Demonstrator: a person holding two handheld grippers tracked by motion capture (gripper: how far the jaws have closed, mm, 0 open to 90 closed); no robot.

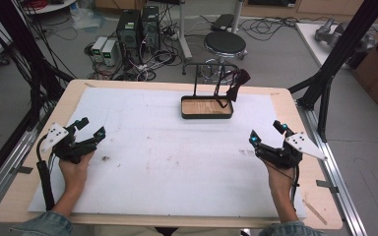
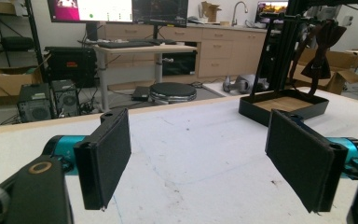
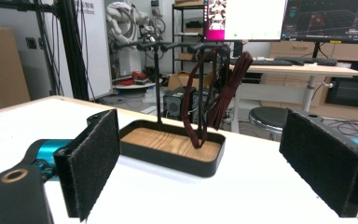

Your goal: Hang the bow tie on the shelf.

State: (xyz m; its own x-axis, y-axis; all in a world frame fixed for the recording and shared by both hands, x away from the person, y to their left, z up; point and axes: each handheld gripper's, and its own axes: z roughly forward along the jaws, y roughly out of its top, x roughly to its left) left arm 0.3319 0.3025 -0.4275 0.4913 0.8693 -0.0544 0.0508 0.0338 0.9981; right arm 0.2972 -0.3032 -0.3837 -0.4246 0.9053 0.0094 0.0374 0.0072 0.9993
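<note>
A black stand with a wooden-floored tray (image 1: 206, 107) sits at the far middle of the white mat; a dark bow tie (image 1: 238, 84) and its strap hang from the stand's top bar. The left gripper view has the tray (image 2: 284, 106) and bow tie (image 2: 325, 56) at upper right; the right gripper view has the tray (image 3: 172, 148) straight ahead with the dark red strap (image 3: 214, 100) draped over the bar. My left gripper (image 1: 89, 127) rests open at the mat's left side, my right gripper (image 1: 266, 132) open at its right. Both hold nothing.
The white mat (image 1: 167, 152) covers most of the wooden table (image 1: 15, 196). Black frame posts (image 1: 339, 54) rise at the table's right and left. Beyond the far edge stand a stool (image 1: 225, 44), computer towers (image 1: 138, 29) and cables on the floor.
</note>
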